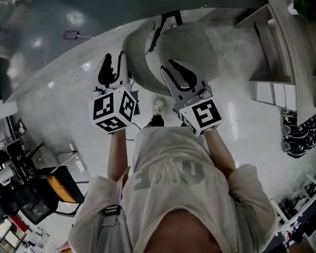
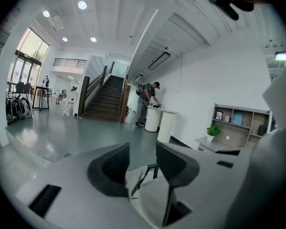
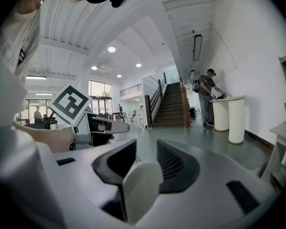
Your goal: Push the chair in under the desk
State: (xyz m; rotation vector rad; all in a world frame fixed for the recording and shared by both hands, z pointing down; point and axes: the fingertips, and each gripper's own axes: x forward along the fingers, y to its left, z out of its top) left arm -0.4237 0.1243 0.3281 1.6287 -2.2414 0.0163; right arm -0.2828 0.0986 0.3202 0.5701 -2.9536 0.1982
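Fingers, left gripper: held narrowly apart, with nothing clamped; the chair's pale shell and black frame are seen through and below the gap.
Fingers, right gripper: held narrowly apart; a pale rounded edge of the chair is seen at the gap and over the lower part of one finger. Whether it is pressed cannot be told.
Left gripper, head view: held just beside the chair's left edge, over the floor.
Right gripper, head view: held over the near part of the chair.
Chair: a grey rounded shell seen from above, set on the pale floor in front of the person, well apart from the bench.
Bench: placed along the right edge of the head view, with shelving; a small plant is carried on it.
Background: a staircase is seen, and a person at white pedestals.
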